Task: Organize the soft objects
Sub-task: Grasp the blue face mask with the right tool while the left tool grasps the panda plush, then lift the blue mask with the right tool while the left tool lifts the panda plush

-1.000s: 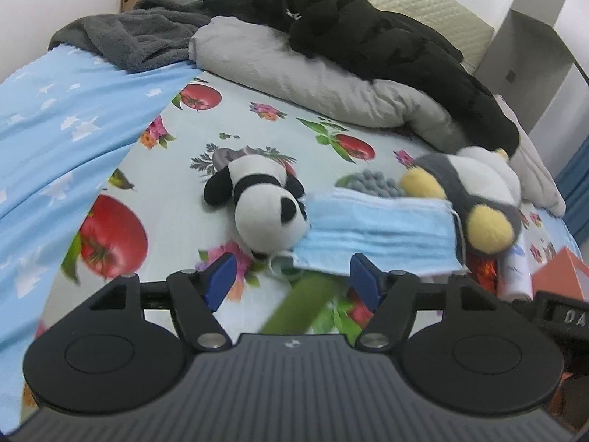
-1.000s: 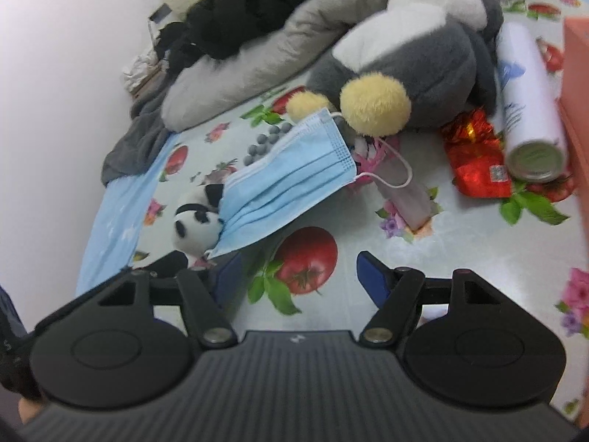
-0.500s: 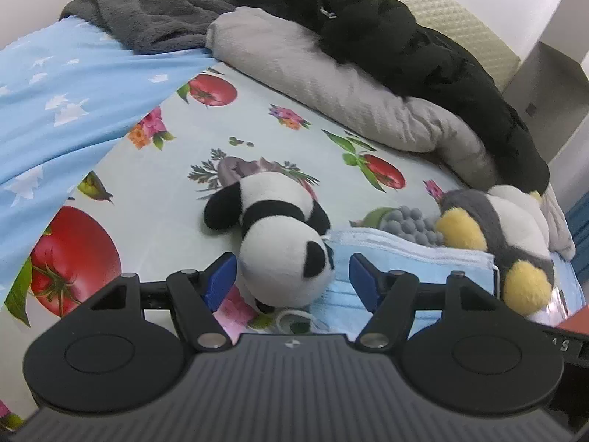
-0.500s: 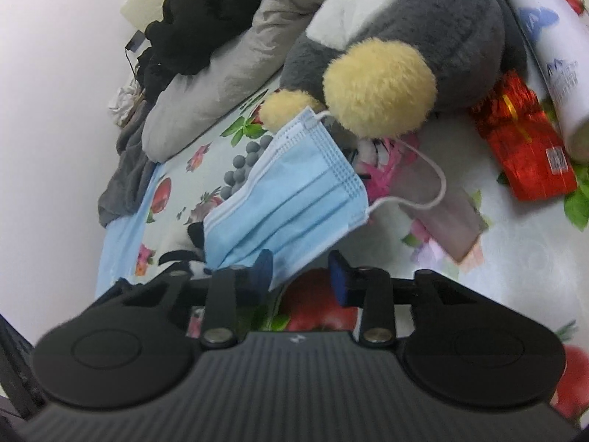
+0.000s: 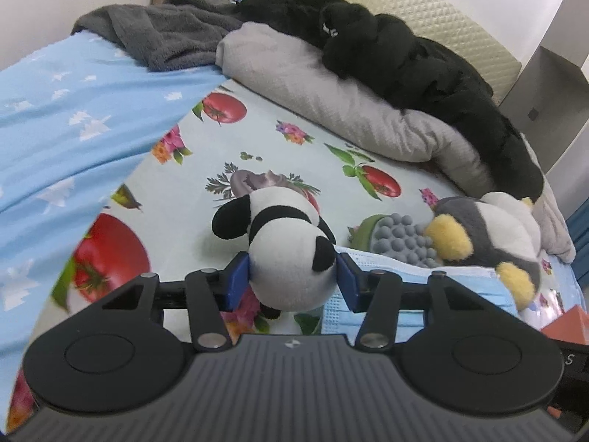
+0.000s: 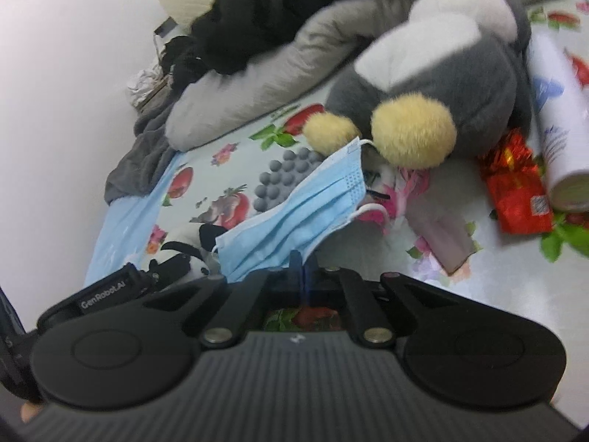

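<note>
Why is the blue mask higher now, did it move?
Yes. The right claw is shut on the mask and has lifted its near edge off the sheet, toward the penguin.

Panda (image 5: 291, 258) left of mask (image 5: 416, 287).

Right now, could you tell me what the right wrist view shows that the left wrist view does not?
Only the right wrist view shows the white spray can, the red foil packet beside it, and the right gripper shut on the blue face mask.

Only the left wrist view shows the light blue star sheet and the left gripper with its pads against the panda plush.

Both show the mask, the panda, the grey penguin plush, the grey blanket and the black garment.
</note>
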The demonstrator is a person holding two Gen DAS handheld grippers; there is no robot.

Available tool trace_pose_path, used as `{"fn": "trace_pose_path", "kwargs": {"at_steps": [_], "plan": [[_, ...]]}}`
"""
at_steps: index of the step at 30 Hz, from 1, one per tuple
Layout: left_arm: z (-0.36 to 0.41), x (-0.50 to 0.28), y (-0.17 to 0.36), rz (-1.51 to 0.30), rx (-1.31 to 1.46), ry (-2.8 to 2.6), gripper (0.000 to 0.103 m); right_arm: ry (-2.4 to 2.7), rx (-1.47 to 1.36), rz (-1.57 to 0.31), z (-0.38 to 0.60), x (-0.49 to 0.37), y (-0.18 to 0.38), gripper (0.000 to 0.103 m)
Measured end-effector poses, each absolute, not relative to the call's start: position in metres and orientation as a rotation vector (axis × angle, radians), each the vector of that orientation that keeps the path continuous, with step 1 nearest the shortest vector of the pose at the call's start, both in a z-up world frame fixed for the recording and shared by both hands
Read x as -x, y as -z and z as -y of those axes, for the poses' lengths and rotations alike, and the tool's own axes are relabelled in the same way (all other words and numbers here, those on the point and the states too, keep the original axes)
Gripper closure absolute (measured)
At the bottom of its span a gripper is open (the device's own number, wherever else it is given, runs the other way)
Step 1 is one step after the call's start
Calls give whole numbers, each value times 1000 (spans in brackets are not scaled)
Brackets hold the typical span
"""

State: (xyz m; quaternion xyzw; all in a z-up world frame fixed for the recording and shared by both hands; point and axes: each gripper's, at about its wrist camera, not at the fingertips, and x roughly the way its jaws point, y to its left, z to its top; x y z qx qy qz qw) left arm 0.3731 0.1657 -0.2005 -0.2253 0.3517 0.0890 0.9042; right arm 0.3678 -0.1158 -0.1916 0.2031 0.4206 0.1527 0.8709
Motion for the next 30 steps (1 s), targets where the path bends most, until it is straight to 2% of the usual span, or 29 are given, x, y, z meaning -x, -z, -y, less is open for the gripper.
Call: {"fn": "trace_pose_path", "kwargs": {"at_steps": [17,23,30], "plan": [[-113,-243,128,-700,393,-100,47,-290,-380,-860,152,-250,136,99],[-96,-191,130,-734,361,-91,46,-290,-378,-887,162,-206,134,99],[-85,-138,160,-818,336,-97,46,-288,-366,-968,174,-161,154,99]]}}
